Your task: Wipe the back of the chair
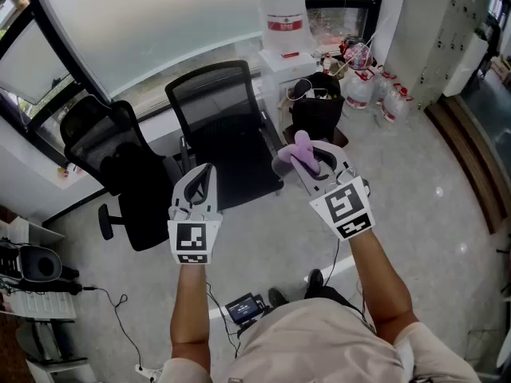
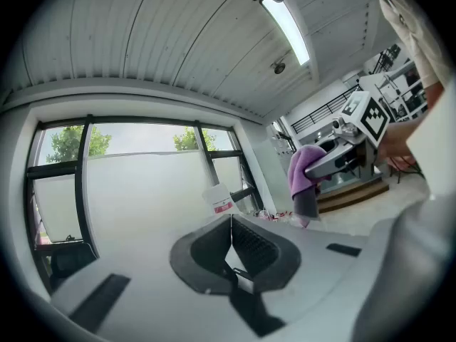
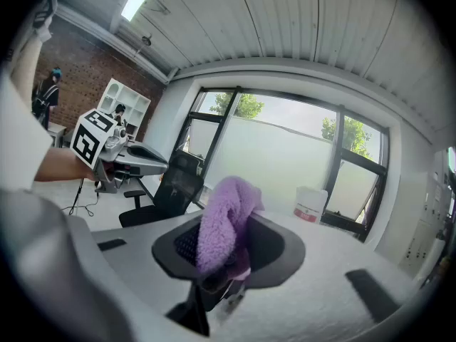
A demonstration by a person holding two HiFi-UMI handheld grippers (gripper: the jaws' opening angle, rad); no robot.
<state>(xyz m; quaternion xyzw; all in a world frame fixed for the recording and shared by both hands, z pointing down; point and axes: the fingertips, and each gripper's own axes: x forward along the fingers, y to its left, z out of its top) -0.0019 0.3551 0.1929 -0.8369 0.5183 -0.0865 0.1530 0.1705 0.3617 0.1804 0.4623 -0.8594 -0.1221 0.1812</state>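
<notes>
Two black mesh office chairs stand by the window: one straight ahead [image 1: 223,126], its back toward the glass, and another further left [image 1: 120,166]. My right gripper [image 1: 307,156] is held in the air to the right of the near chair's seat, shut on a purple cloth [image 1: 293,152]. In the right gripper view the cloth [image 3: 222,223] bulges up out of the gripper [image 3: 226,242], with a chair [image 3: 167,194] beyond it. My left gripper [image 1: 206,174] hovers at the seat's front left, shut and empty [image 2: 229,223]. In its view the cloth [image 2: 305,177] hangs apart from both chairs.
A water dispenser [image 1: 283,22] stands behind the near chair, with a black bin [image 1: 317,106] and several water jugs [image 1: 375,90] to its right. A wooden step [image 1: 463,158] runs along the right. Cables [image 1: 120,309] and a small device [image 1: 243,308] lie on the floor by my feet.
</notes>
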